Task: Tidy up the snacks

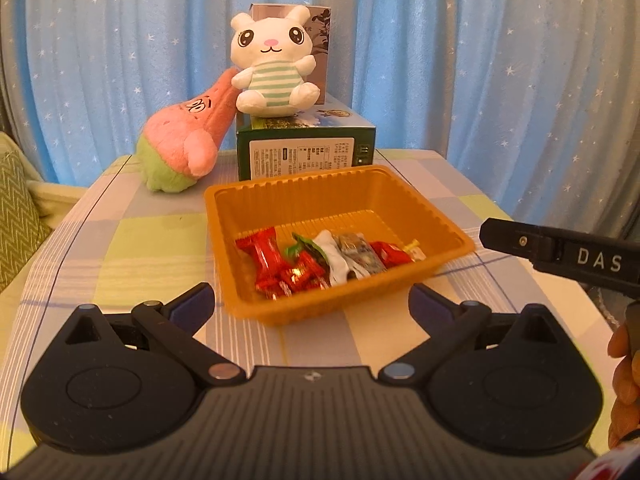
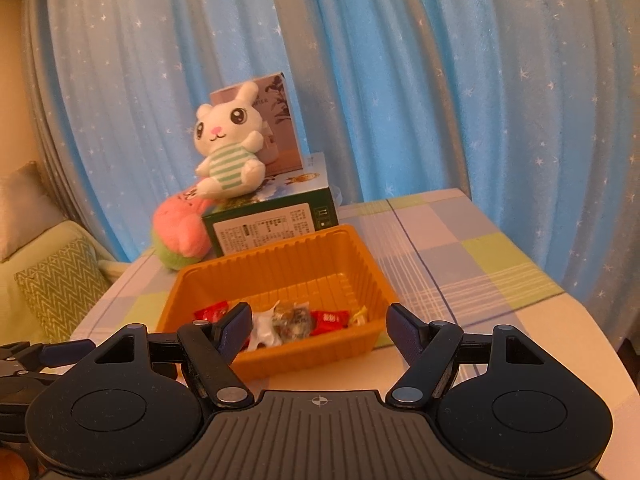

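Note:
An orange plastic tray (image 1: 400, 196) stands on the checked tablecloth and holds several wrapped snacks (image 1: 320, 260): red, green, white and silver wrappers. My left gripper (image 1: 312, 304) is open and empty, just short of the tray's near wall. My right gripper (image 2: 320, 328) is open and empty, its fingers held over the near edge of the tray (image 2: 280, 264), above the snacks (image 2: 288, 320). Part of the right gripper shows at the right of the left wrist view (image 1: 560, 256).
Behind the tray stands a green box (image 1: 304, 148) with a white rabbit plush (image 1: 272, 60) on top and a grey box behind it. A pink and green plush (image 1: 184, 144) leans on the box. Blue curtains hang behind. A sofa cushion (image 1: 16, 216) is at the left.

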`<state>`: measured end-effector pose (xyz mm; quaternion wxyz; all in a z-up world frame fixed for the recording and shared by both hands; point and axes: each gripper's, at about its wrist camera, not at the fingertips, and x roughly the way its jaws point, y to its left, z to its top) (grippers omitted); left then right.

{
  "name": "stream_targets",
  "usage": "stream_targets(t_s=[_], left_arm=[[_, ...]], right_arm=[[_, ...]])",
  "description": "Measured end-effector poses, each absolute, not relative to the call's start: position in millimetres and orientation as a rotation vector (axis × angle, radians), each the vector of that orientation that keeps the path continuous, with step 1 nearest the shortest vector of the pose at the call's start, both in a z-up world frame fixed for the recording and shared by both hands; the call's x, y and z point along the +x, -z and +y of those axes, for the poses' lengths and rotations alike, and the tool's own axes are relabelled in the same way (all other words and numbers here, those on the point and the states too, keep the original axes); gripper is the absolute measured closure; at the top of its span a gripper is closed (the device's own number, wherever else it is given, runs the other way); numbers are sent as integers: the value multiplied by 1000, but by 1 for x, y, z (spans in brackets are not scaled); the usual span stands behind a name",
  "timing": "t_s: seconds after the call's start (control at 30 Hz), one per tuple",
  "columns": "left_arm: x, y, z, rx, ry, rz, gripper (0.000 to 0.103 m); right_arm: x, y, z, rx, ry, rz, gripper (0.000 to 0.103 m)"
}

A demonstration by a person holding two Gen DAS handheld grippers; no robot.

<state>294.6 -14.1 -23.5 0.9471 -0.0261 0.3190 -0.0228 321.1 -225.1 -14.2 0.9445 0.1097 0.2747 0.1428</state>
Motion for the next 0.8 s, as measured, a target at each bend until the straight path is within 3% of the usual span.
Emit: stream_targets(t_s=[0.8], left_arm=[[128, -28, -29, -155, -42, 666, 1]], right_arm=[[157, -38, -250, 216, -333, 636, 29]])
